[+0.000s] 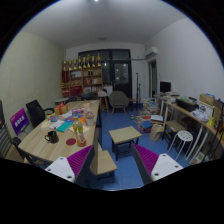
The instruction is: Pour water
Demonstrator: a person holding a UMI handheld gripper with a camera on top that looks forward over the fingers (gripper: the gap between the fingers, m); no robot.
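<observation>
A: Count?
B: One table (40,140), one stool (124,134), one cup (51,136) seen near table's edge.
A: Gripper (113,163)?
B: Held wide open, nothing gripped. Cup lies well ahead, left of fingers.

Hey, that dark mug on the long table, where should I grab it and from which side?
Probably the mug's round body, fingers level at either side, coming from the table's near end. It stands upright, and that end faces the open gripper, which is far off with nothing between its fingers. Clutter crowds the table beyond the mug. Its handle is too small to make out.
</observation>
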